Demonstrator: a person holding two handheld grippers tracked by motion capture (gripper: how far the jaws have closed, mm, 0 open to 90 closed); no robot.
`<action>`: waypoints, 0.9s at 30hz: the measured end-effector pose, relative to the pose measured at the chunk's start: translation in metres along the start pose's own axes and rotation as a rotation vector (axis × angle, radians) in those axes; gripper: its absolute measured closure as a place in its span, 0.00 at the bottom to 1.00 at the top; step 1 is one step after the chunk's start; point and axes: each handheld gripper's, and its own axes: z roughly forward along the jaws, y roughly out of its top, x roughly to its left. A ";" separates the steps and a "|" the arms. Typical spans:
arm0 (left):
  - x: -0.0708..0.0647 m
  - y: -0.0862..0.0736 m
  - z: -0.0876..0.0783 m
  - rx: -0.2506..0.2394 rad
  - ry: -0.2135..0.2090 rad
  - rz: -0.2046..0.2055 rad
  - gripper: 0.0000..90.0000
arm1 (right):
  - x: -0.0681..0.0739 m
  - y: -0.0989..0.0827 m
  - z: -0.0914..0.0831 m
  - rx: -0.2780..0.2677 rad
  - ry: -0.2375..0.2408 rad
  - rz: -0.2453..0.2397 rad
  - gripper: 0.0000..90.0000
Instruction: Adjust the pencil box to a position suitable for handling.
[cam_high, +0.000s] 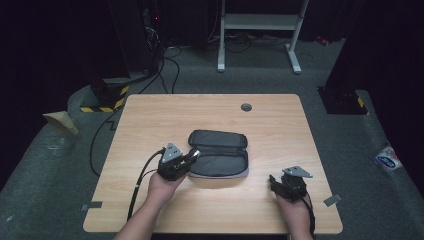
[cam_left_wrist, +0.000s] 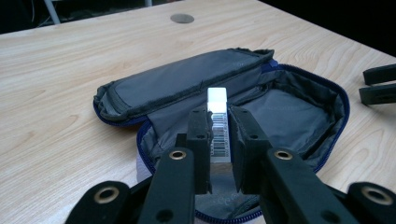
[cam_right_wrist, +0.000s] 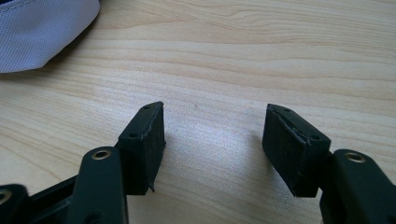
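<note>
An open grey pouch (cam_high: 218, 154) with a blue zip lies mid-table, its lid (cam_left_wrist: 182, 79) folded back. My left gripper (cam_high: 192, 156) is at the pouch's left end, shut on a small white block with a barcode label (cam_left_wrist: 218, 122), held upright over the pouch's open inside (cam_left_wrist: 280, 112). My right gripper (cam_high: 274, 181) rests low near the table's front right, apart from the pouch, open with bare wood between its fingers (cam_right_wrist: 215, 133). A corner of the pouch's pale outside (cam_right_wrist: 42, 32) lies beyond it.
The wooden table (cam_high: 150, 115) has a round grey cable grommet (cam_high: 246, 107) near its far edge. The other gripper's jaw tips (cam_left_wrist: 379, 84) lie to the right of the pouch. Cables and a white frame stand on the floor behind the table.
</note>
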 end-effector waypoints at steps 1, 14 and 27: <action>0.000 0.000 0.001 0.005 0.003 -0.001 0.88 | 0.000 0.000 0.000 0.000 0.000 0.000 0.43; -0.002 -0.005 0.013 0.057 0.022 -0.012 0.87 | 0.000 0.000 0.000 0.000 0.002 0.000 0.43; -0.002 -0.009 0.017 0.067 0.031 -0.021 0.92 | 0.001 0.000 0.000 0.000 0.002 -0.003 0.43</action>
